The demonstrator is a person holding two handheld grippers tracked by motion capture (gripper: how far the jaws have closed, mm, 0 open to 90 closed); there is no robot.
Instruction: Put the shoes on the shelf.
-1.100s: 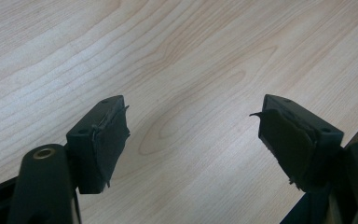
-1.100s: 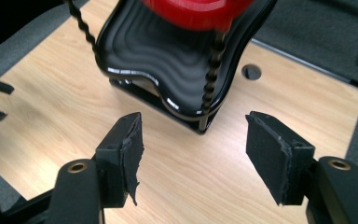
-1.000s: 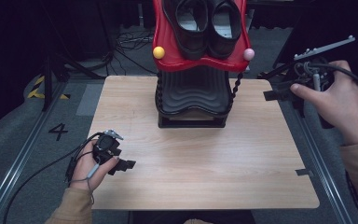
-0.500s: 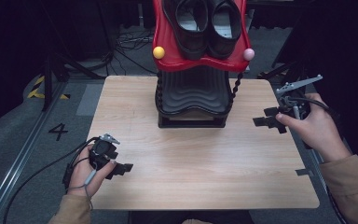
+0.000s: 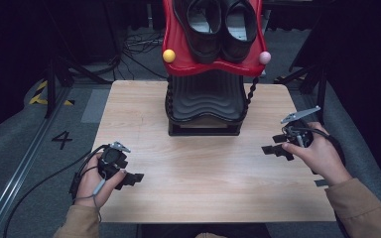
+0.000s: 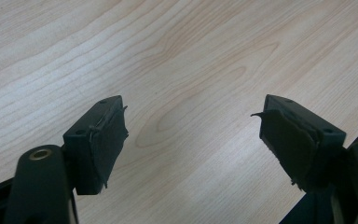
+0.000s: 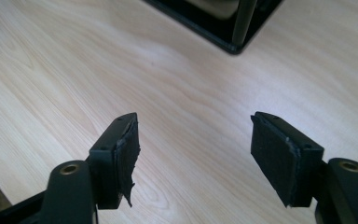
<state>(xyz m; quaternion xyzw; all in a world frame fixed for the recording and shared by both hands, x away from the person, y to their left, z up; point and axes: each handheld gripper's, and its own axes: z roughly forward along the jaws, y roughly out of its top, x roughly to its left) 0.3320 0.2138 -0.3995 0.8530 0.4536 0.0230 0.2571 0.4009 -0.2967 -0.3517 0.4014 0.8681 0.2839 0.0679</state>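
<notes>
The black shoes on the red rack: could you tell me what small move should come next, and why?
Probably raise the right gripper toward the black shoes. Both grippers sit low over the table, open and holding nothing, while the shoes rest on the red rack behind them.

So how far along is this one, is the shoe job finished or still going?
It looks finished or paused: both black shoes sit side by side on the red top tray of the rack. Nothing is in hand: the left gripper and right gripper are open over the bare table. The lower black shelf holds nothing, so whether more remains is unclear.
</notes>
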